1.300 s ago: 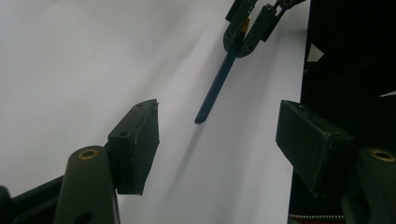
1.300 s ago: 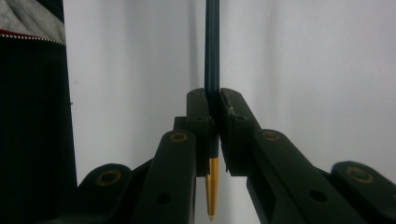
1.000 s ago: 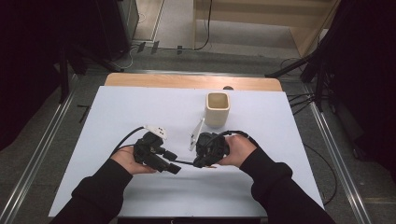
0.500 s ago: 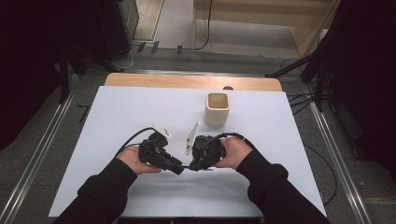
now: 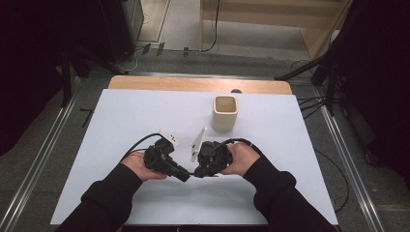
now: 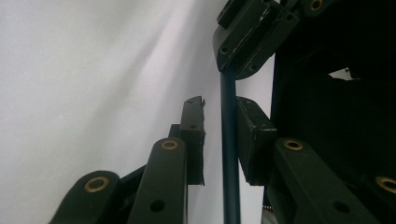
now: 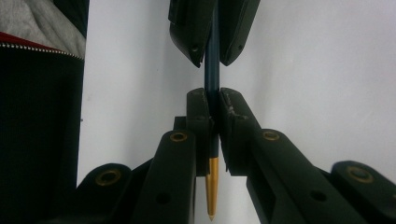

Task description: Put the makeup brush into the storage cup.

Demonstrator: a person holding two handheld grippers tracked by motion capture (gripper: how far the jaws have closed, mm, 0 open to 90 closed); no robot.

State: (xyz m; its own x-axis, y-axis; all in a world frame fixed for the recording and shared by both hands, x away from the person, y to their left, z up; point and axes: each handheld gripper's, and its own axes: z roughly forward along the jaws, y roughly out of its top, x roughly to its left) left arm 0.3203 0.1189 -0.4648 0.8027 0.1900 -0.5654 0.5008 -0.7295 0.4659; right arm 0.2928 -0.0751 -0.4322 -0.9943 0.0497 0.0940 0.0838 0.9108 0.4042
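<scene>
A thin dark blue pen (image 7: 212, 79) with a gold tip (image 7: 211, 191) is clamped between the pads of my right gripper (image 7: 212, 107), which is shut on it. In the high view both grippers meet tip to tip near the table's front, the left gripper (image 5: 185, 176) facing the right gripper (image 5: 198, 172). The pen's (image 6: 229, 154) far end runs between the jaws of my left gripper (image 6: 219, 135). Those jaws have just been closing. One pad sits against the pen and a narrow gap shows on the other side. The right gripper's jaws (image 6: 247, 37) hold the pen farther along.
A beige square cup (image 5: 225, 112) stands upright behind the right hand. The white table cover (image 5: 300, 145) stretches wide on both sides, with a wooden edge (image 5: 193, 84) at the back. Black cables (image 5: 140, 144) loop from each gripper. A dark sleeve (image 7: 42, 116) lies close on the right gripper view's left.
Both hands have drawn together toward the table's middle. The left gripper's tips have reached the right gripper's tips, around the pen's free end.
</scene>
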